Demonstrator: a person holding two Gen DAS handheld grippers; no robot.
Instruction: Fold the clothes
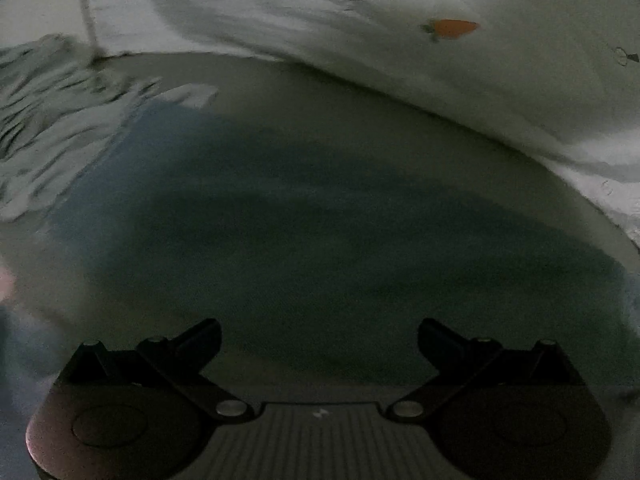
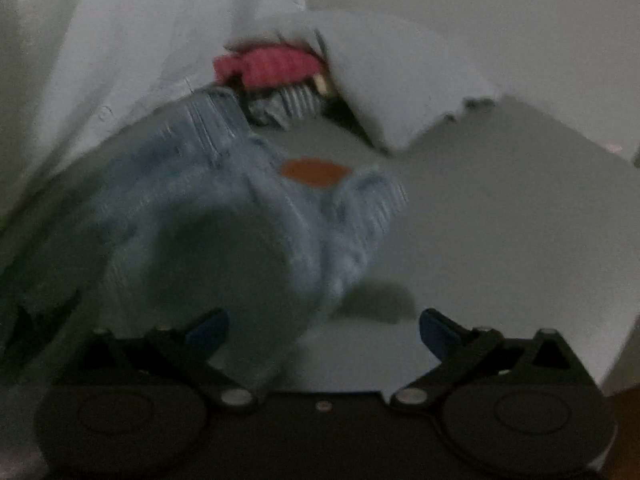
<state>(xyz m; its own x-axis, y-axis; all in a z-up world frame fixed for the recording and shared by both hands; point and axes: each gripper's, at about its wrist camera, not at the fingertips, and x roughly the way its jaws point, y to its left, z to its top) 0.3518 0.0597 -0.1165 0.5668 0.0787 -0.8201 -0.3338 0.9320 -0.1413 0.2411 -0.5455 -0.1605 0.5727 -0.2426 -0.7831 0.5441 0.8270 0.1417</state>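
Two tongs spread wide and empty, left tongs, right tongs, pale blue garment crumpled beneath.

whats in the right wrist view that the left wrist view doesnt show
Only the right wrist view shows a light blue knit garment lying on the surface, a pink knit item further back beside it, and an orange patch at the garment's far edge.

Only the left wrist view shows a dark, blurred cloth filling the middle, rumpled pale fabric at the left, and a small orange carrot print on white fabric.

Both share white draped fabric behind and a gripper with its fingers spread apart, nothing between them: left gripper, right gripper.
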